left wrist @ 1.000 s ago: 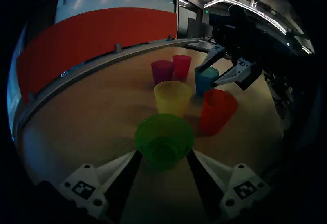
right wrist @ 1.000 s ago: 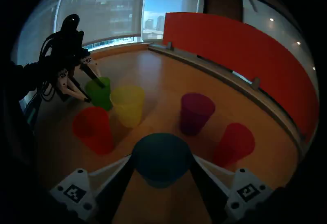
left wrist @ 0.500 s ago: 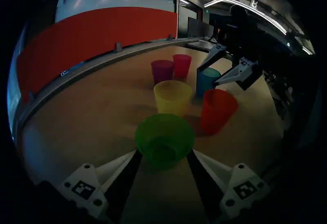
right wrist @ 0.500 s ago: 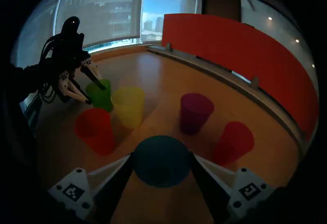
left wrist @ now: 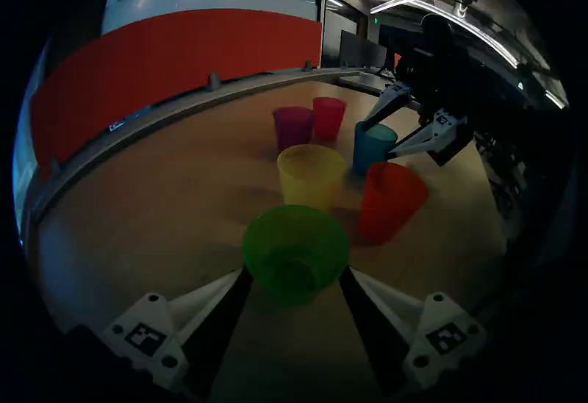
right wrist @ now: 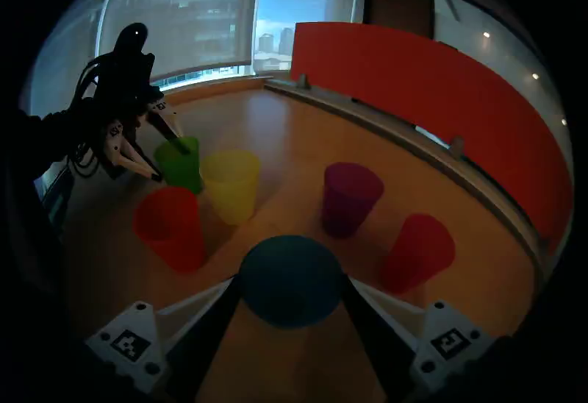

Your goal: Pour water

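Observation:
My left gripper (left wrist: 294, 274) is shut on a green cup (left wrist: 295, 245), which sits low in the left gripper view with one finger on each side. My right gripper (right wrist: 290, 283) is shut on a blue cup (right wrist: 290, 274) in the same way. Across the table, the left gripper view shows the right gripper (left wrist: 375, 138) holding the blue cup (left wrist: 373, 147). In the right gripper view the left gripper (right wrist: 170, 165) grips the green cup (right wrist: 178, 164). Whether either cup holds water cannot be seen.
Between the held cups on the wooden table (left wrist: 169, 204) stand a yellow cup (left wrist: 311, 175) and an orange-red cup (left wrist: 389, 198). A purple cup (left wrist: 292, 126) and a red cup (left wrist: 328, 116) stand farther back. A red partition (left wrist: 169, 50) runs along the table's far edge.
The right gripper and its blue cup have shifted slightly up and away in the left gripper view. The left gripper and the green cup have barely moved.

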A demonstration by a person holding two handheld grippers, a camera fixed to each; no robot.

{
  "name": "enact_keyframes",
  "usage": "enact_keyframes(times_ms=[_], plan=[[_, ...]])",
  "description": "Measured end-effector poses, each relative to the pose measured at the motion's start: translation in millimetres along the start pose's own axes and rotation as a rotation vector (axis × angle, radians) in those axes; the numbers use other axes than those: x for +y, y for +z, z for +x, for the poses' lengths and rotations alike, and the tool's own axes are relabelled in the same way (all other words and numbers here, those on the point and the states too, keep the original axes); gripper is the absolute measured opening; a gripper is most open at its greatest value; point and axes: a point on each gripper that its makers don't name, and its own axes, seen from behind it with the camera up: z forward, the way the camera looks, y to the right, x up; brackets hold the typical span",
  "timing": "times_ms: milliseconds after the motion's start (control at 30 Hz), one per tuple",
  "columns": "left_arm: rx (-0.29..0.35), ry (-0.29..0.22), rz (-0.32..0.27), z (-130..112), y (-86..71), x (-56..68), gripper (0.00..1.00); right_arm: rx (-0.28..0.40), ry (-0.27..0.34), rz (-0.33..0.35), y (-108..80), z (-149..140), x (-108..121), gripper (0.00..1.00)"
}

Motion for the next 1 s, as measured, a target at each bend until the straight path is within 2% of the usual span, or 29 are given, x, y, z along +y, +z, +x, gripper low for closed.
enact_keyframes(times_ms=[500, 900, 1000], plan=[[-0.018, 0.005, 0.032, -7, -13.9, -4.6, 0.86, 0.008, 0.015, -0.018, -15.3, -8, 0, 1.0], [-0.018, -0.005, 0.086, -13, -38.2, -6.5, 0.86, 0.022, 0.036, -0.059, -46.3, -22, -2, 1.0], [-0.018, -0.001, 0.093, -15, -44.4, -3.7, 0.86, 0.034, 0.043, -0.074, -55.2, -24, -1, 1.0]])
